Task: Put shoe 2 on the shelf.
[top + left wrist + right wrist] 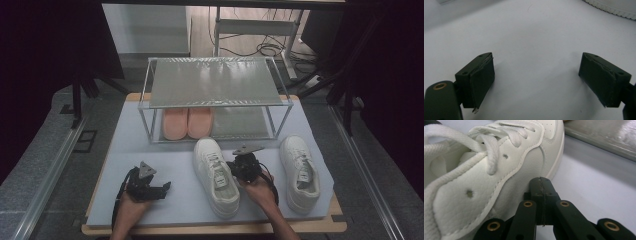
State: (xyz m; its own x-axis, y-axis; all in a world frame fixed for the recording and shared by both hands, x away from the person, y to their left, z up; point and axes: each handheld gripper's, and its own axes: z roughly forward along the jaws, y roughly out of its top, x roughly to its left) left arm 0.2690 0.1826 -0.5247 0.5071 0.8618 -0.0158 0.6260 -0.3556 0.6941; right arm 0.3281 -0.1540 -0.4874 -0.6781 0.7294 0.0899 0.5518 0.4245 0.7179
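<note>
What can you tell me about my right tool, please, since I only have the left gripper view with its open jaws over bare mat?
Observer: The right tool is shut, jaws pressed together with nothing between them.
Operator: Where is it?
Observer: Right beside the left white sneaker, at its outer side.
Operator: Is there another sneaker?
Observer: Yes, the right white sneaker lies farther right on the mat.
Operator: Anything on the rack?
Observer: Pink slippers sit on the rack's lower shelf.
</note>
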